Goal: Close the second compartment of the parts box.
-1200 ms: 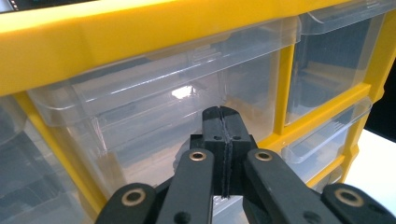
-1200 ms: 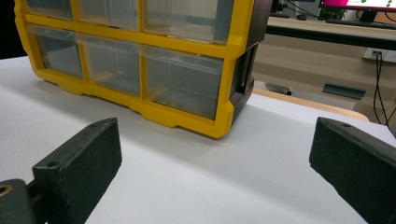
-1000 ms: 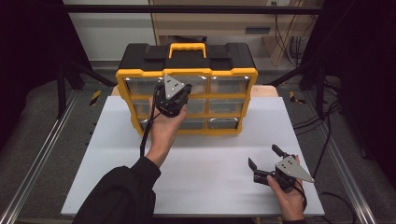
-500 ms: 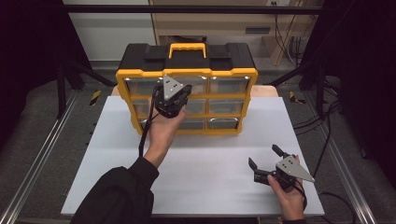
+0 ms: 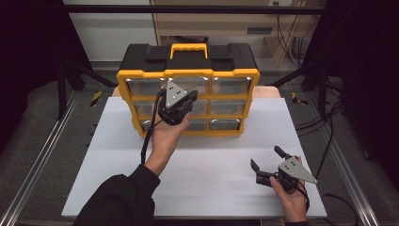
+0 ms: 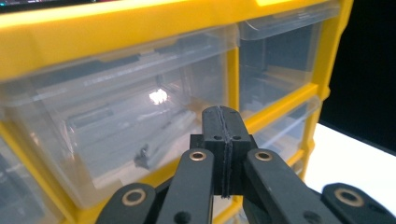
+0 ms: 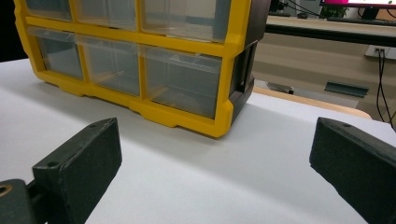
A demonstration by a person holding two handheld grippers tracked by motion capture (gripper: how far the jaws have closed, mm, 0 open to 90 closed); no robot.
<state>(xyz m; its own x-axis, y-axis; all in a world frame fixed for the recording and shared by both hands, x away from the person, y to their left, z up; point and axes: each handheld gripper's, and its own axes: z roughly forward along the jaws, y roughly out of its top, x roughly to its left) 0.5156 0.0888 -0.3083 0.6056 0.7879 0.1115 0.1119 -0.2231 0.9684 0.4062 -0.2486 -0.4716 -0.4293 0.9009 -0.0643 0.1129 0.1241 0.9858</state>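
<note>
Nothing has shifted: the left gripper (image 5: pixel 181 104) is kept at the organizer (image 5: pixel 188 89), jaws pressed together.

Compared with a second ago, both hands are found in the same places. The closed jaw tips are held against the clear middle drawer (image 6: pixel 140 126) of the yellow-framed organizer at the table's (image 5: pixel 117 155) far side, so a push or a pull seems not yet begun. The right gripper (image 5: pixel 267 160) is rested spread wide, on the table, well apart.

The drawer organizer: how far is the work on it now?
Done: nothing visible; every clear drawer of the yellow drawer organizer looks closed. In hand: the left claw, shut with nothing between its jaws, is at the front of a middle-row drawer. Left: probably opening that drawer. The right claw waits open over the white table.
</note>
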